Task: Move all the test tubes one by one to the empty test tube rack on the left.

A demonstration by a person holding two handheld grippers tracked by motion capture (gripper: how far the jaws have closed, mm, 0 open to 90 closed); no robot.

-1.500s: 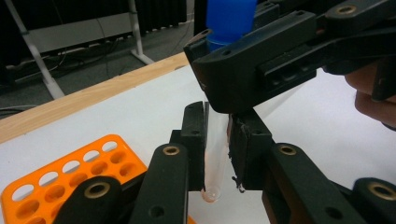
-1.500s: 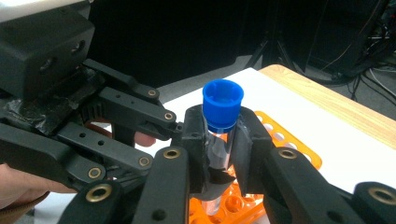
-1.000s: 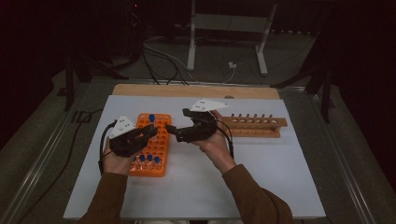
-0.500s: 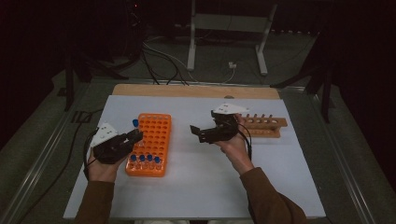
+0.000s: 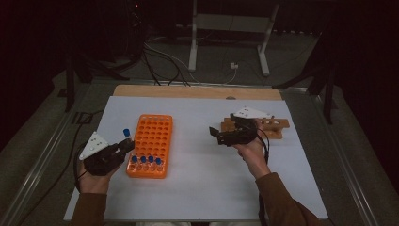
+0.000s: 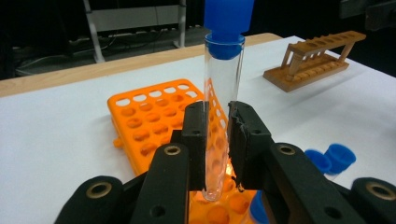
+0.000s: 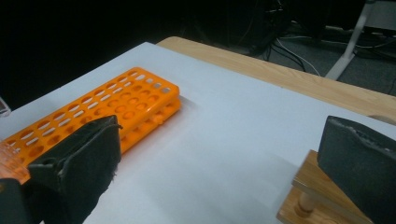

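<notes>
A white table (image 5: 197, 188) with a wooden strip along its far edge stands in a dark room, cables and a stand's legs on the floor behind. The left gripper (image 5: 123, 146) is clamped on a tube (image 6: 219, 107): clear glass, blue cap, upright, pinched low on its wall between the jaws. It hangs just off the left side of the orange rack (image 5: 151, 143), above the table. Four more blue-capped tubes (image 5: 145, 160) sit in the rack's near row; the other holes are empty. The right gripper (image 5: 215, 134), jaws wide apart and holding nothing, is beside the wooden rack (image 5: 275, 126). A broad bare stretch of table lies between the two racks and along the near edge. Since a second ago both grippers have drawn apart from the orange rack, the left one outward with the tube.
</notes>
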